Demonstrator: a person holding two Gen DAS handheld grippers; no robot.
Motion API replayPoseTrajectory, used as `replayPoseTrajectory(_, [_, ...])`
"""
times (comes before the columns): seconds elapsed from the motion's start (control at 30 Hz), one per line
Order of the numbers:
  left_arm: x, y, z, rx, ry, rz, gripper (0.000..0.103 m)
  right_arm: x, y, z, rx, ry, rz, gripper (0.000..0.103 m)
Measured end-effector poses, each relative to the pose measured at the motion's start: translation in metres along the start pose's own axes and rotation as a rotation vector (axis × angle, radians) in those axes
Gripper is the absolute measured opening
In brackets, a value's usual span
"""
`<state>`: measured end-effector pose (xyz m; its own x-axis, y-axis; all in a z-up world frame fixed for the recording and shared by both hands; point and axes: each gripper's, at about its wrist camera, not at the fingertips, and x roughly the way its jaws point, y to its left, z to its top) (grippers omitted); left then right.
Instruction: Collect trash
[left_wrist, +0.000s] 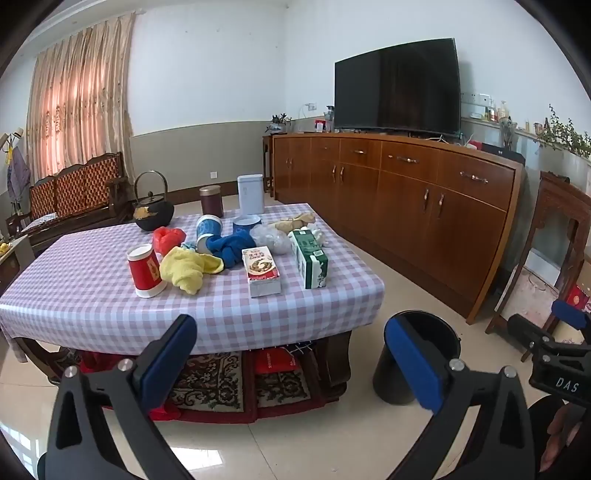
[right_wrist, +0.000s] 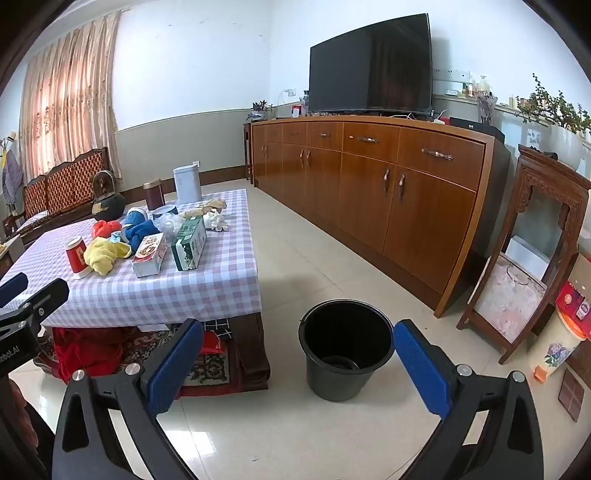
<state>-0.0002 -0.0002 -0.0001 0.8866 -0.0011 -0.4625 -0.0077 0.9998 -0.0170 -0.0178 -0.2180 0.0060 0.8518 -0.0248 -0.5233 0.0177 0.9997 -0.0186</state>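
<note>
Checked tablecloth (left_wrist: 92, 295) with cartons, black bucket (right_wrist: 345, 350) beside; "DAS" on right gripper (left_wrist: 561, 384), both jaws wide, empty.

I see a bright daylit room, light glowing through the curtain (left_wrist: 79, 99) at left; the tiled floor (right_wrist: 295, 435) shows soft glare, fisheye bending and dark vignetting crowd my corners, focus sharp

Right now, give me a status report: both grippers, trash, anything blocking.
Left gripper and right gripper open, empty. Trash on checked-cloth table untouched. Black plastic bucket on floor, nothing blocking.
</note>
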Motion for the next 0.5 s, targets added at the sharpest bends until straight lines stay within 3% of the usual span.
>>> replayPoseTrajectory(0.5, [-0.0001,0.0003,-0.0004,-0.004,0.002,0.001,0.103,-0.0011,-0.0009,-0.0024,0.007,-0.001,-0.003,0.103])
